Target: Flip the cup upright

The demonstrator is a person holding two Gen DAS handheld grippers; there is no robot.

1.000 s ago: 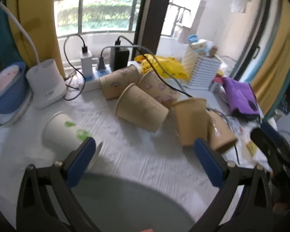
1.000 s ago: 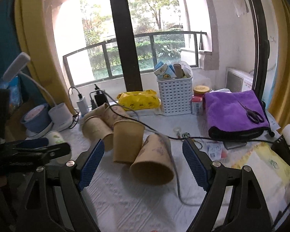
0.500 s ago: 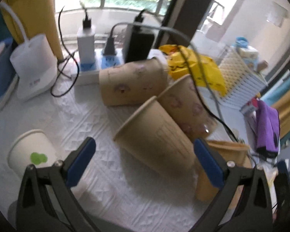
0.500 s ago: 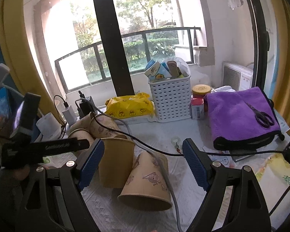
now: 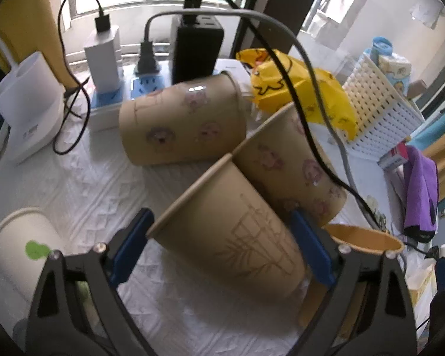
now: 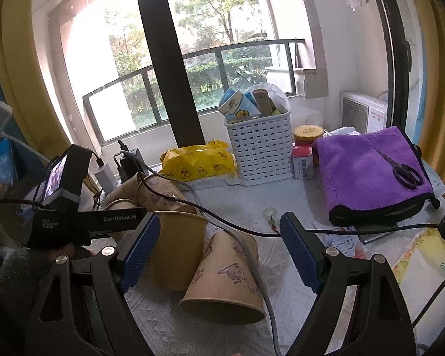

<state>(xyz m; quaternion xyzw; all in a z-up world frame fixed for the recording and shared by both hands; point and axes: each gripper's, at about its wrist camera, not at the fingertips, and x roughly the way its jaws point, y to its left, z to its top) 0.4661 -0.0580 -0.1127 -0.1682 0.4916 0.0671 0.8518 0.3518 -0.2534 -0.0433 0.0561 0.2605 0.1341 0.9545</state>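
Observation:
Several brown paper cups lie on their sides on the white cloth. In the left wrist view my left gripper (image 5: 222,246) is open, its blue pads on either side of a cup with a bamboo drawing (image 5: 231,237), rim to the left; I cannot tell if they touch it. Two pig-print cups (image 5: 184,124) (image 5: 293,166) lie behind it. An upright brown cup (image 5: 362,238) stands at its right. In the right wrist view my right gripper (image 6: 218,249) is open and empty above a tipped pig-print cup (image 6: 225,279) and the upright cup (image 6: 178,249).
A white cup with green spots (image 5: 20,246) lies at the left. A power strip with chargers (image 5: 109,89), cables (image 5: 308,112), a yellow bag (image 6: 198,163), a white basket (image 6: 261,148) and a purple towel with scissors (image 6: 368,172) crowd the table's back and right.
My left gripper has moved forward and down so that the bamboo cup now lies between its open pads. My right gripper has lifted and pulled back slightly.

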